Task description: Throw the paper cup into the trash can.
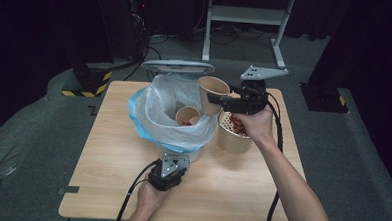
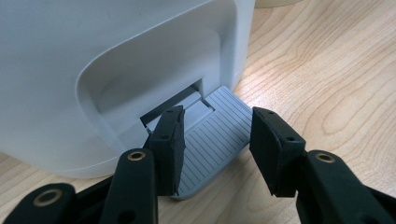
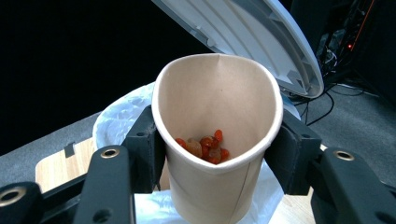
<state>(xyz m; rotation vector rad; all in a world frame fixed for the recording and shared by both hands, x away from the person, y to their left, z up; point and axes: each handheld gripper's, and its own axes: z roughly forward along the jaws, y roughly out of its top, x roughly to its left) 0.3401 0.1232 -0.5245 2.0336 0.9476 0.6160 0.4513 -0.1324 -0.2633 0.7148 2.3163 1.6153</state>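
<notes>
Right gripper (image 3: 212, 154) clenched on cup (image 3: 217, 135) of scraps near the open bin (image 1: 171, 120), left gripper (image 2: 215, 149) unclenched, pressing pedal (image 2: 212, 140); next: tip cup over the bag.

Orange-red bits are seen in the tan paper cup (image 3: 217, 140); beside it, the white, blue-edged plastic bin liner (image 1: 156, 114).

No text, label, brand, number or sign can be read on anything in these views.
</notes>
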